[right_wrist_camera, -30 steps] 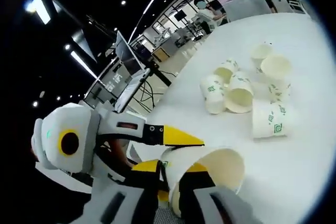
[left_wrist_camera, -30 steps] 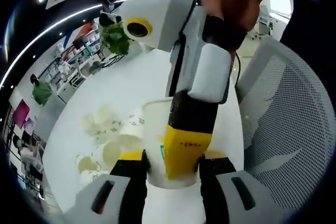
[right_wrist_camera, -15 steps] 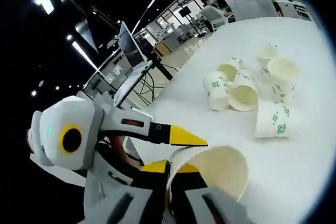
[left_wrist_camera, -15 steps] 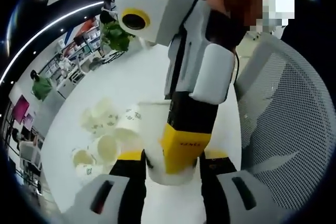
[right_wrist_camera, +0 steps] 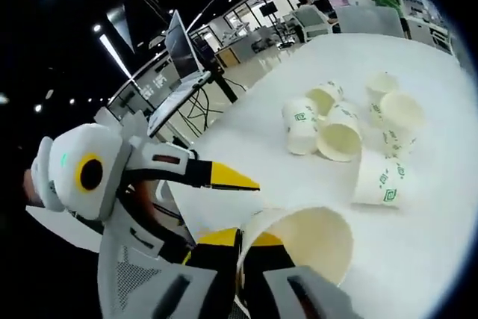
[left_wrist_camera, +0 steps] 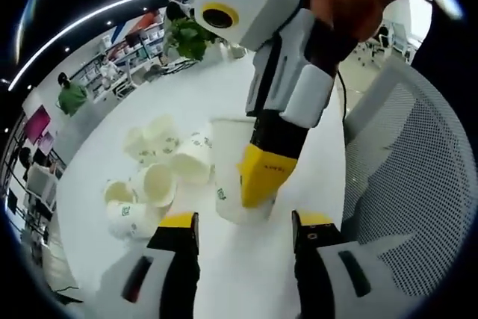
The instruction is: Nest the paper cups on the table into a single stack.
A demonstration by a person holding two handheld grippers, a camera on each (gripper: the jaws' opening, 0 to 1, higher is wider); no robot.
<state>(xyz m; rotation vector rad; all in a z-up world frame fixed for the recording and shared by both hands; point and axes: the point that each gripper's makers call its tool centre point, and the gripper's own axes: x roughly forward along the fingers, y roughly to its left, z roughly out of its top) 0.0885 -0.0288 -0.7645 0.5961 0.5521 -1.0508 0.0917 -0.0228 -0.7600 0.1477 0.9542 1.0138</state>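
Two yellow-tipped jaws of the left gripper (left_wrist_camera: 243, 233) stand spread in the left gripper view, gripping nothing. Just ahead of them, the right gripper (left_wrist_camera: 261, 177) pinches the wall of an upright paper cup (left_wrist_camera: 230, 173) on the white table (left_wrist_camera: 246, 274). To its left lies a cluster of loose cups (left_wrist_camera: 160, 173).

In the right gripper view, the right gripper (right_wrist_camera: 240, 252) is clamped on the held cup's rim (right_wrist_camera: 302, 240), mouth facing forward. The left gripper (right_wrist_camera: 216, 177) reaches in from the left. Well beyond, the loose cups (right_wrist_camera: 351, 132) lie scattered.
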